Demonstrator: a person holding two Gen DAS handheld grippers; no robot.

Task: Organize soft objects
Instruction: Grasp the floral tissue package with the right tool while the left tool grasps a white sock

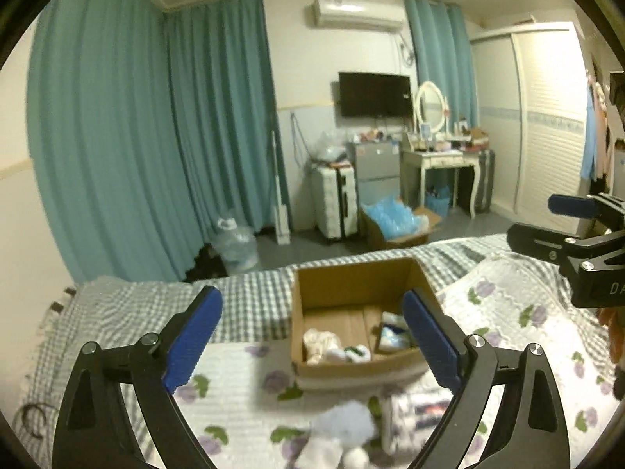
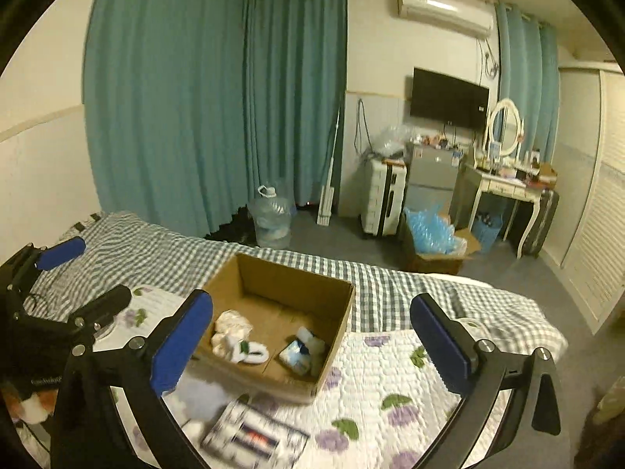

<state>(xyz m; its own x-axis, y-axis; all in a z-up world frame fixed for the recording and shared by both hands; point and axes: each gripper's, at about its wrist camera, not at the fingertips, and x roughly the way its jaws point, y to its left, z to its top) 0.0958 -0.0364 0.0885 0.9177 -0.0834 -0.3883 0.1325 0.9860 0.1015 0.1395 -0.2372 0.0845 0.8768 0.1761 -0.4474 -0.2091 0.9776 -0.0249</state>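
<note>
Two hand-held tongs above a bed, with a sorting box between them. The left tongs (image 1: 312,336) are spread wide and hold nothing; the right tongs (image 2: 312,340) are likewise spread and empty, and each shows at the edge of the other's view. The open cardboard box (image 2: 297,273) rests on the bed near its foot edge, partly on the checked sheet (image 2: 164,250) and partly on the flowered quilt (image 2: 390,359); a divider splits its floor, with a cream bundle (image 2: 233,322) and white socks (image 2: 250,351) in the left compartment and a pale blue-and-white bundle (image 2: 302,348) in the right one. The soft things not yet sorted lie on the quilt on the near side of the box, below both tongs: a fluffy pale-blue item (image 2: 203,394), white pompom-like pieces (image 1: 353,457), and a striped folded piece (image 2: 254,435) just beside them. All are motion-blurred, so their kind cannot be told. The striped piece's long axis runs roughly across the right wrist view, slanting down to the right. Judged from both views, the fluffy item lies lower-left of the right tongs and close under the left tongs, which seem the nearer. Nothing stands between either tongs and these items; the near wall of the box is the only obstacle to clear on the way in.
</note>
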